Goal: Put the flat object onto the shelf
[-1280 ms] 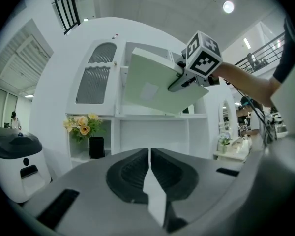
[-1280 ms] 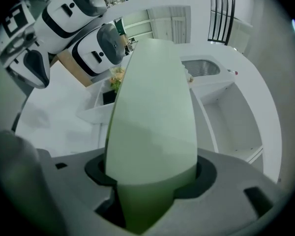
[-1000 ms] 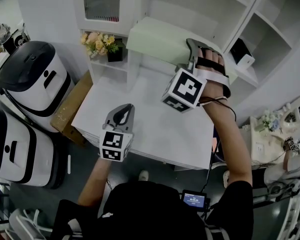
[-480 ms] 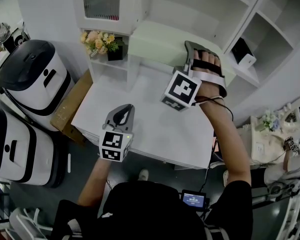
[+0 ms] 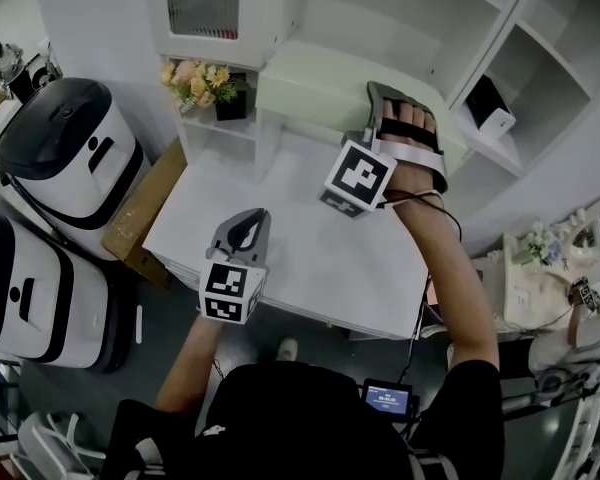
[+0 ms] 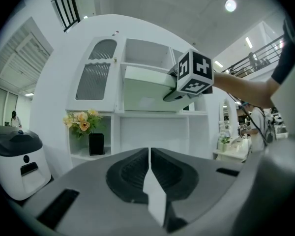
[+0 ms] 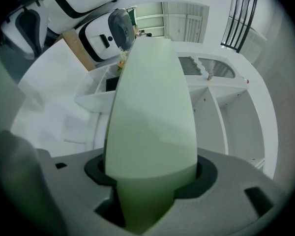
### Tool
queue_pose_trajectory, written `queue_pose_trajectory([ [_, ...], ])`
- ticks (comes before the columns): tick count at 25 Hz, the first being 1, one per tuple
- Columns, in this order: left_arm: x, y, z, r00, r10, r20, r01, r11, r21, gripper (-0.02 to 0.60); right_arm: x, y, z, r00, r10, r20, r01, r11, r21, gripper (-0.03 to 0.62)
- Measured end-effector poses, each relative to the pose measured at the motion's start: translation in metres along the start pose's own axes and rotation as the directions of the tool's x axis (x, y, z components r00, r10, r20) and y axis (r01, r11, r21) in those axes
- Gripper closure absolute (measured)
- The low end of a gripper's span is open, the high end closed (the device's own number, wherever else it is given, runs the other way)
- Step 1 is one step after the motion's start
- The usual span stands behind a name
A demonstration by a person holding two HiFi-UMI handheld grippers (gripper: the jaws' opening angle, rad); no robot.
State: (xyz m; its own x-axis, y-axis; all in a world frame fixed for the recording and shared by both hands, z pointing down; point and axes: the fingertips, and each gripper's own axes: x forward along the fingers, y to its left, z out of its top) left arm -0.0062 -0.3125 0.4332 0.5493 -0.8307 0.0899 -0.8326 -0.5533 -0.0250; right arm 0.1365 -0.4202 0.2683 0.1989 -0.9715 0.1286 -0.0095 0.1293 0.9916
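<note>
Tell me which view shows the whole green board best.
Head view: the green board shows almost whole, only one end under the right gripper. The right gripper view shows it foreshortened between the jaws; the left gripper view, far off, side-on.

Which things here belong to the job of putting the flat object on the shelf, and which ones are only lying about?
Belong to the job: pale green flat board, right gripper clamped on it, white shelf unit.

Just lying about: yellow-and-pink flower bouquet, brown cardboard box, white-and-black rounded machines, shut, empty left gripper.
</note>
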Motion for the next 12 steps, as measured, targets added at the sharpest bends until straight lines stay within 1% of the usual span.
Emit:
queue_pose_trajectory([
  [2, 0.001, 0.000, -0.001, 1.000, -0.001, -0.002, 0.001, 1.000, -0.002, 0.566, 0.004, 0.001, 0.001, 1.000, 0.005, 0.007, -0.005, 1.000, 0.007, 0.307],
  [6, 0.002, 0.000, -0.003, 1.000, 0.000, -0.006, 0.000, 1.000, -0.003, 0.566, 0.016, 0.003, -0.003, 1.000, 0.014, -0.016, -0.014, 1.000, 0.008, 0.304],
  [12, 0.004, 0.003, -0.005, 1.000, 0.010, -0.015, -0.009, 1.000, 0.002, 0.566, 0.029, 0.006, -0.006, 0.999, 0.021, -0.024, -0.021, 1.000, 0.007, 0.301],
])
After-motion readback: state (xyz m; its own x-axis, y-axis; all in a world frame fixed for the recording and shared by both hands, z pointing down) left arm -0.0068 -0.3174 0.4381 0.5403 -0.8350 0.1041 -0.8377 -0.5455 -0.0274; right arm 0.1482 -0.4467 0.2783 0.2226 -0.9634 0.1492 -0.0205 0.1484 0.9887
